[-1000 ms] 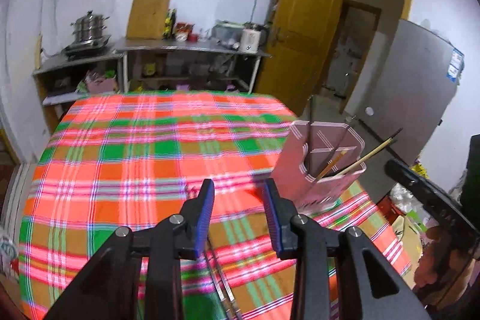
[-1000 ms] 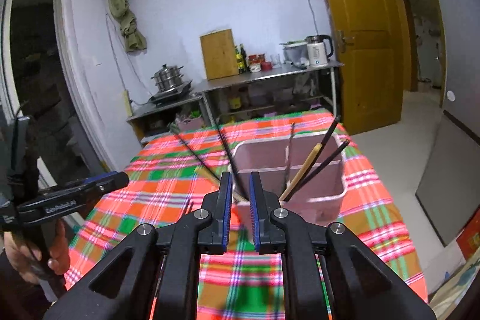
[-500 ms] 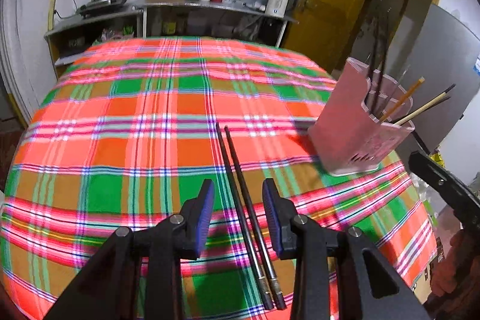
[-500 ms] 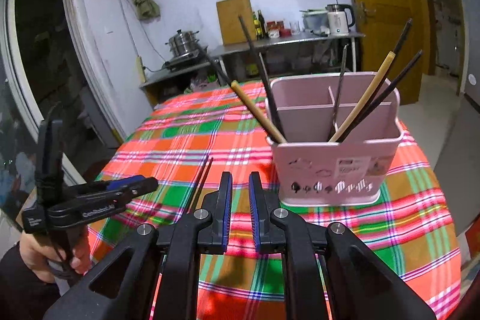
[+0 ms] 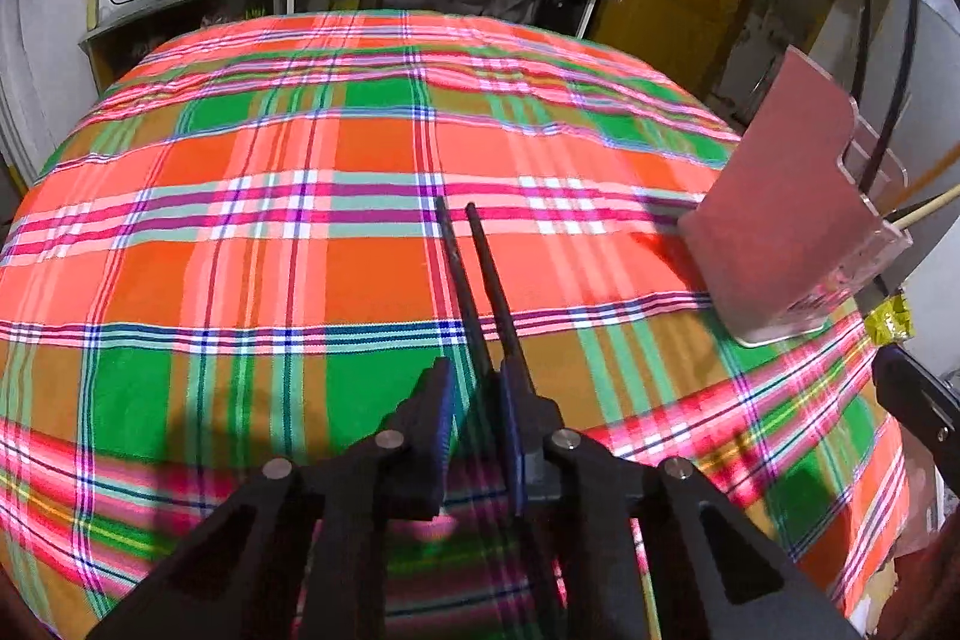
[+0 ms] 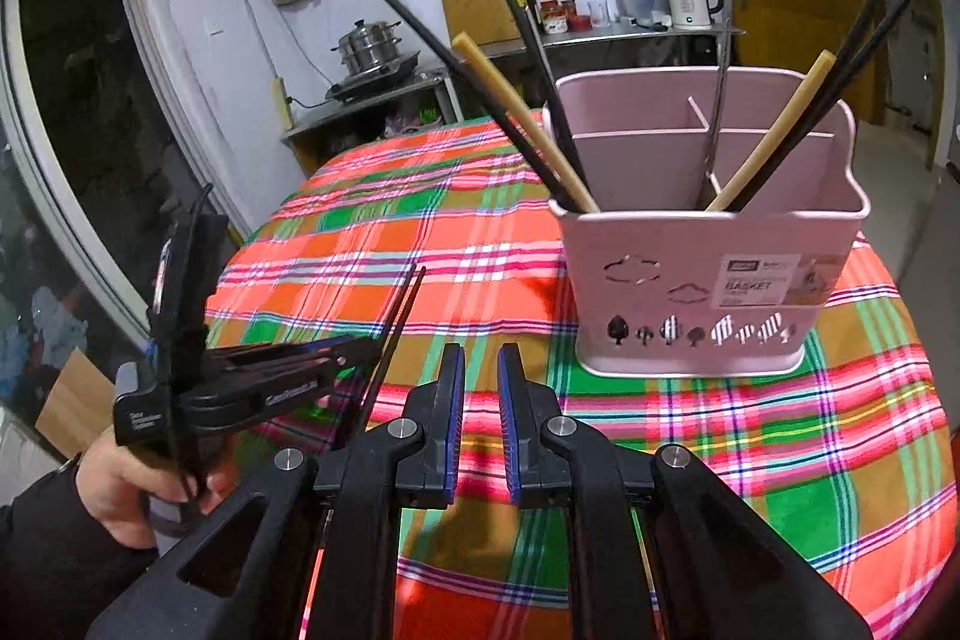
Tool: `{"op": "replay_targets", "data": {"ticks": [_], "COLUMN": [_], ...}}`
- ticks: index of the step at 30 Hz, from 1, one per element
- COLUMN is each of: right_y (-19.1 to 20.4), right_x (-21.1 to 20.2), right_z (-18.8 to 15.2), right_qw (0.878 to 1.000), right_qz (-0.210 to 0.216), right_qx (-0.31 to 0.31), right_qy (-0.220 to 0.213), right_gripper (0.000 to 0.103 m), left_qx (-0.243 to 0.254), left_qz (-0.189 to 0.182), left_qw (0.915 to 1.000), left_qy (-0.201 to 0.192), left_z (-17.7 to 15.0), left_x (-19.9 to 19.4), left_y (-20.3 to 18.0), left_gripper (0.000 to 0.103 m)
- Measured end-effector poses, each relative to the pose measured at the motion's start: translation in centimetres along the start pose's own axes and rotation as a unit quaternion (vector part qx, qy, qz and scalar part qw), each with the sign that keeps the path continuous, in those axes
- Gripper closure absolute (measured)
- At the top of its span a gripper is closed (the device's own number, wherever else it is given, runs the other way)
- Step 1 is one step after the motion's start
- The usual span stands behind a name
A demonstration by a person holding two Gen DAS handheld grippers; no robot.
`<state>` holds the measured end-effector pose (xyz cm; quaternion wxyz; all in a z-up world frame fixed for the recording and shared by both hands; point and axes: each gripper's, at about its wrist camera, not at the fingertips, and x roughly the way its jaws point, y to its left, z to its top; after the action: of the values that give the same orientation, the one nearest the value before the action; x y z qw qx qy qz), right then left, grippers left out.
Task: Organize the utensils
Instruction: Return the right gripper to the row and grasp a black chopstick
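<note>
A: Big plaid tabletop (image 5: 240, 232) fills the left wrist view now, much closer than half a second ago, when the camera sat higher.

B: And the pink utensil basket (image 6: 708, 274)? In the right wrist view it stands upright at centre right, bigger in frame than before, holding black, tan and metal sticks in its compartments.

A: The left view catches only its plain side wall (image 5: 774, 220) at the right edge; the cloud cut-outs and label show in the right view alone.

B: Left gripper (image 5: 477, 415)?

A: Its fingers have narrowed since the earlier frame and now sit around the pair of black chopsticks (image 5: 480, 280), which run up the middle. Contact looks likely, but I can't tell whether they're truly pinched.

B: From the right view the left gripper (image 6: 354, 358) is at lower left, the chopsticks (image 6: 396, 322) angling up past its tip.

A: Right gripper (image 6: 480, 418) is empty, fingers a narrow gap apart, same as before.
</note>
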<state>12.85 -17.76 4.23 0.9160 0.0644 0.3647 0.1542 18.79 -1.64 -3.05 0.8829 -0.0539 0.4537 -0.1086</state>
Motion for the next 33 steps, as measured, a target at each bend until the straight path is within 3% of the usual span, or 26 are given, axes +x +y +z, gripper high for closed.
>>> {"op": "replay_targets", "data": {"ticks": [9,18,27,33], "right_y": [0.7,3.1,5.0,5.4], "right_x": [1.4,4.7,10.5,13.0], "right_z": [-0.2,-0.3,0.3,0.8], "right_qw": [1.000,0.998,0.995,0.993], "right_qz": [0.009,0.034,0.041,0.029], "right_qx": [-0.003,-0.010,-0.016,-0.014], "right_qy": [0.016,0.044,0.094,0.114], "right_gripper": [0.092,0.092,0.092,0.092], "left_qx": [0.008,-0.037,-0.071,-0.060], "left_qz": [0.016,0.038,0.019,0.021], "left_qw": [0.9998,0.9985,0.9973,0.9980], "left_qy": [-0.005,-0.014,-0.004,0.001], "left_z": [-0.8,-2.2,-1.5,-0.7], "left_x": [-0.8,-2.7,-2.7,-2.0], "left_y": [1.2,5.0,7.3,7.3], "left_gripper": [0.095,0.096,0.096,0.095]}}
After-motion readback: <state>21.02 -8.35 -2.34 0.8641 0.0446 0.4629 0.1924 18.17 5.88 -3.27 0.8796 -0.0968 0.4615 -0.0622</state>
